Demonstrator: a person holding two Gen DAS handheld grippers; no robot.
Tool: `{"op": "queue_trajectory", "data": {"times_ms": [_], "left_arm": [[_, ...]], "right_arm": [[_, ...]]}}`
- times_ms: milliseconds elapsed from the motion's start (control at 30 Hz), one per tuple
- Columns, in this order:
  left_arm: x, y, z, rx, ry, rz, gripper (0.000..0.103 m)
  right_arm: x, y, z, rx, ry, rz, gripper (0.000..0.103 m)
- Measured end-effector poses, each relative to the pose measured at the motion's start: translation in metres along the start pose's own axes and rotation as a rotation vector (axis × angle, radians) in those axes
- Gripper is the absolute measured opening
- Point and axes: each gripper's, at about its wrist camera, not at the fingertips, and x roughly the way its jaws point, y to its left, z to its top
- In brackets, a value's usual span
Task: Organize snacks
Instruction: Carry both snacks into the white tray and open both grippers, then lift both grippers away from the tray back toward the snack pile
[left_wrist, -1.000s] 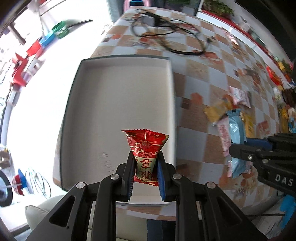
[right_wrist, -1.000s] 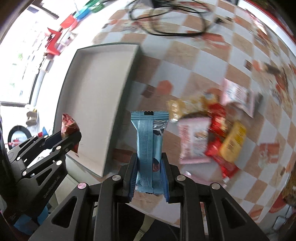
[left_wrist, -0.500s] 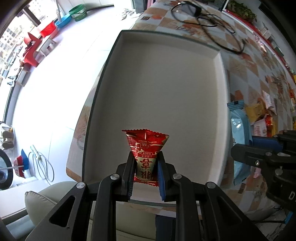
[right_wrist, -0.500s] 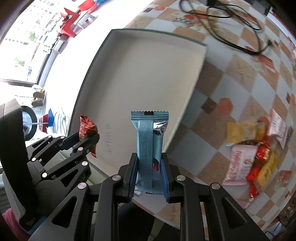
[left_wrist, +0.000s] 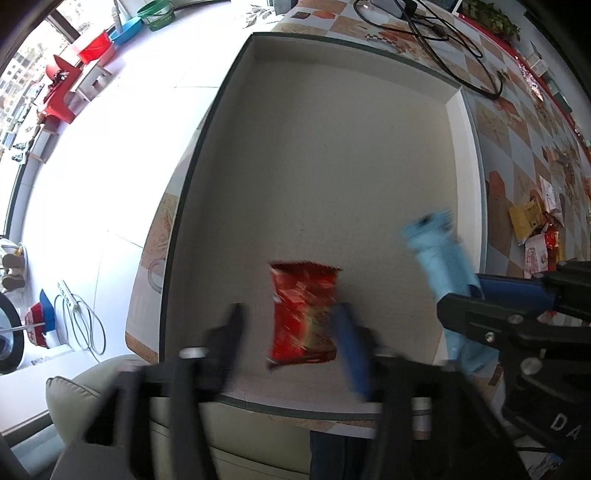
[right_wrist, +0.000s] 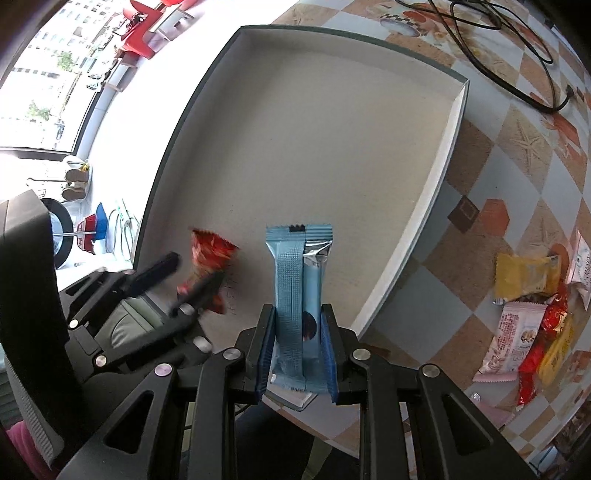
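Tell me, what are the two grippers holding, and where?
Right gripper pinches the light-blue foil snack bar at its lower end. Left gripper is opening, releasing the red snack packet.

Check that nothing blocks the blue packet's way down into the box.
Nothing visible does. The blue packet, clamped in the right gripper, hangs over bare floor of the box. The red packet sits off to one side, between the opening jaws of the left gripper.

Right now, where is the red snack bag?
In the left wrist view, the red snack bag sits between the opening left fingers, over the box, near its front edge.
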Motion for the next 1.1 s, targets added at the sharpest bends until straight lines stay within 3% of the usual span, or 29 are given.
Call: {"op": "queue_trajectory", "data": {"times_ms": [33,167,200,233,300,400,467,533,733,800,933,1100], "left_arm": [[-0.002,0.000,0.000,-0.002,-0.010,0.003,0.076],[-0.006,-0.002,0.000,0.005,-0.022,0.011,0.078],[-0.007,-0.003,0.000,0.006,-0.023,0.013,0.078],[-0.007,-0.004,-0.001,0.010,-0.022,0.027,0.079],[-0.008,-0.006,-0.002,0.012,-0.027,0.026,0.079],[-0.013,-0.009,-0.004,0.012,-0.041,0.024,0.079],[-0.019,-0.007,-0.005,-0.008,-0.057,0.022,0.079],[-0.023,0.000,-0.008,-0.044,-0.069,0.006,0.079],[-0.056,0.024,0.015,-0.280,-0.147,-0.119,0.079],[-0.073,0.016,0.029,-0.303,-0.193,-0.163,0.079],[-0.105,-0.011,0.057,-0.307,-0.286,-0.292,0.081],[-0.127,-0.052,0.075,-0.248,-0.309,-0.417,0.081]], "right_arm": [[0.000,-0.002,-0.001,0.000,0.004,0.000,0.025],[0.000,-0.009,0.001,0.005,0.012,0.000,0.026],[0.001,-0.011,0.001,0.004,0.013,-0.004,0.039],[-0.002,-0.014,0.001,0.009,0.007,-0.013,0.061],[-0.007,-0.020,0.000,0.016,-0.020,-0.029,0.084],[-0.016,-0.032,-0.002,0.019,-0.038,-0.046,0.084],[-0.021,-0.042,-0.007,0.018,-0.059,-0.092,0.101],[-0.034,-0.057,-0.014,0.039,-0.112,-0.120,0.103],[-0.062,-0.097,-0.038,0.076,-0.192,-0.216,0.103],[-0.068,-0.100,-0.047,0.055,-0.215,-0.245,0.103],[-0.061,-0.071,-0.067,-0.025,-0.258,-0.278,0.103],[-0.061,-0.044,-0.075,-0.091,-0.290,-0.297,0.103]]}}
